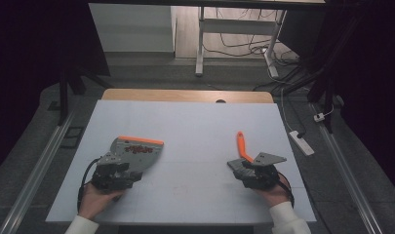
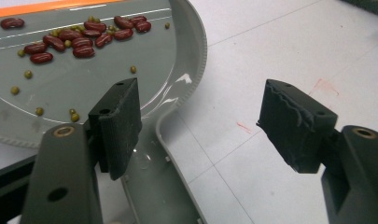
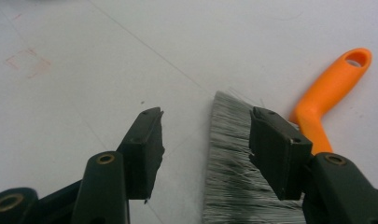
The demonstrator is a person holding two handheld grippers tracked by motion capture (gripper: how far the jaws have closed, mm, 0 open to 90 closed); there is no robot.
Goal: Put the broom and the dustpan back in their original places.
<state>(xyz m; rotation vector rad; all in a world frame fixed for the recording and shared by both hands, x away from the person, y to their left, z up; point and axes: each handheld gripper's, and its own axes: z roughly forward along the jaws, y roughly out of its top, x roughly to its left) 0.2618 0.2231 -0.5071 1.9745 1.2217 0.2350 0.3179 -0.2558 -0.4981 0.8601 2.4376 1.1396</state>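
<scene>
Beans (image 2: 79, 39) in the dustpan (image 1: 136, 152) at left — brush (image 1: 242, 151) well apart, right.

The dustpan (image 2: 84, 84) is grey with an orange strip along its edge at 12 o'clock. In it lie dark red beans (image 2: 79, 39) and small green peas (image 2: 28, 74). The brush (image 3: 233, 172) has grey bristles and a bright orange handle (image 3: 329, 93) pointing to 1 o'clock. The table (image 1: 195, 126) is white with thin pale lines and a few faint red marks (image 2: 324, 86). Both grippers (image 2: 200, 123) (image 3: 205, 144) have black jaws.
</scene>
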